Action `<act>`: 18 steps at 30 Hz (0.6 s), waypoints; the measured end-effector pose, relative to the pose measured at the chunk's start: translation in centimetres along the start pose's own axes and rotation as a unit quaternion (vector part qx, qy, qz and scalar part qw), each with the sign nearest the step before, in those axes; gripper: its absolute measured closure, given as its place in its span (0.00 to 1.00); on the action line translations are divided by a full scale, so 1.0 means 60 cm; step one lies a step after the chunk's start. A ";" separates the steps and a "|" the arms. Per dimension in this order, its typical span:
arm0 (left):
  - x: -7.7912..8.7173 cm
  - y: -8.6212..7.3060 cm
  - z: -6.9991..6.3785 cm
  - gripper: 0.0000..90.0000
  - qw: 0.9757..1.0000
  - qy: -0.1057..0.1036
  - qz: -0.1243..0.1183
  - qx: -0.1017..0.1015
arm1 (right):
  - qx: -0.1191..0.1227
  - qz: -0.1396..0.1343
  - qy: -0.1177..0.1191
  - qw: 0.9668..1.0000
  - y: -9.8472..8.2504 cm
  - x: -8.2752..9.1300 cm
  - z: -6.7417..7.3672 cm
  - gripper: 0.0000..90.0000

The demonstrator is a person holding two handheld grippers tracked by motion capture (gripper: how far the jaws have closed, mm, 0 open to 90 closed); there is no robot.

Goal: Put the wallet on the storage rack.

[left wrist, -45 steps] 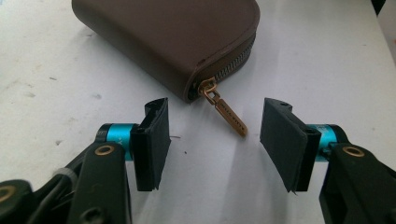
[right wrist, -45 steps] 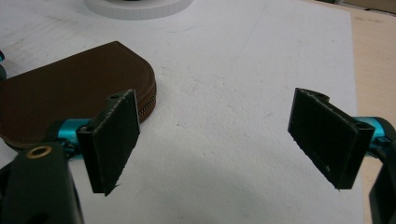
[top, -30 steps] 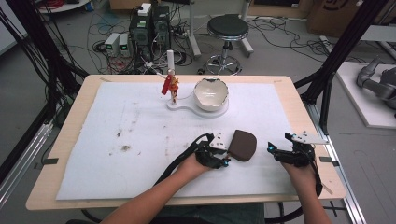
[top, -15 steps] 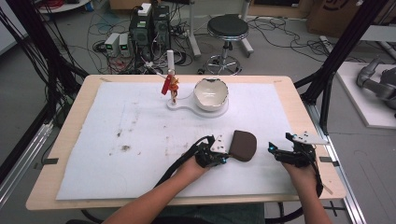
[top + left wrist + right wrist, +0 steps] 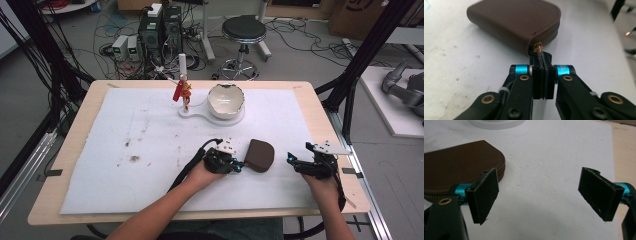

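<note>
Your left gripper [image 5: 543, 56] has its two pads pressed flat together, and their tips sit right at the gold zip pull [image 5: 538, 47] on the brown pouch [image 5: 511, 23]. Those jaws have just been closing. The pull stands at the very tip of the pads; whether they pinch it or only touch it, you cannot tell from the left gripper view. Your right gripper [image 5: 549, 192] is released: its two black pads stand wide apart with bare white mat [image 5: 544, 170] between them and nothing in its hold. Its left pad [image 5: 485, 195] hangs just beside the rounded edge of the pouch, near the zip, and does not press on it.

There is one pouch, and it lies flat on the mat near your edge of the table [image 5: 75, 125], between your two grippers. In the high view your left gripper [image 5: 239, 166] meets its left edge, and your right gripper [image 5: 295, 162] rests a little way off to its right. The zip runs round the curved side and looks shut along the stretch you can see.

Farther out, well apart from your hands, one white stand [image 5: 200, 112] sits toward the far side of the mat. It carries one white bowl [image 5: 226, 100] and one small red and yellow figure [image 5: 184, 91] with a white post rising behind it. A few dark smudges [image 5: 132, 159] mark the mat on your left.
</note>
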State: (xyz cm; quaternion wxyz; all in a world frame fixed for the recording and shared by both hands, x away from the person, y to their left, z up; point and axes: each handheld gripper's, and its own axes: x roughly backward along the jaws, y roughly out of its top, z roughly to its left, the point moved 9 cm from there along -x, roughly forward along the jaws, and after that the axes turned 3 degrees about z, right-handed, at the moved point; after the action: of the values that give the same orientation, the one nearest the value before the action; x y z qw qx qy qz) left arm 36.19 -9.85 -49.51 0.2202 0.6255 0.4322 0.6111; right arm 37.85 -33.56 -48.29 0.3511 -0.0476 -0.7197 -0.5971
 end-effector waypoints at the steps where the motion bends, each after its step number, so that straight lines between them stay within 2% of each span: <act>1: 0.004 0.004 0.000 0.98 1.000 -0.011 -0.009 0.005 | 0.001 -0.001 0.000 1.000 0.000 -0.001 0.000 0.19; 5: 0.024 0.025 0.001 0.98 0.998 -0.033 -0.044 0.020 | 0.003 0.000 0.001 1.000 0.000 -0.001 0.001 0.19; 8: 0.039 0.042 0.005 0.98 0.997 -0.040 -0.066 0.028 | 0.001 0.001 0.002 1.000 0.000 -0.001 0.002 0.19; 14: 0.076 0.073 0.021 0.98 0.993 -0.043 -0.105 0.037 | 0.003 -0.001 0.003 1.000 0.001 -0.001 0.002 0.19; 18: 0.097 0.091 0.033 0.98 0.992 -0.038 -0.112 0.034 | 0.002 -0.002 0.002 1.000 0.001 -0.001 0.001 0.19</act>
State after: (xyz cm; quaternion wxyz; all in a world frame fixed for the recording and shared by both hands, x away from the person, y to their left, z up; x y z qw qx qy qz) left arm 38.87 -7.52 -42.10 0.2825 0.6030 0.5111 0.5435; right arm 37.88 -33.44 -48.27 0.3518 -0.0444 -0.7202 -0.5964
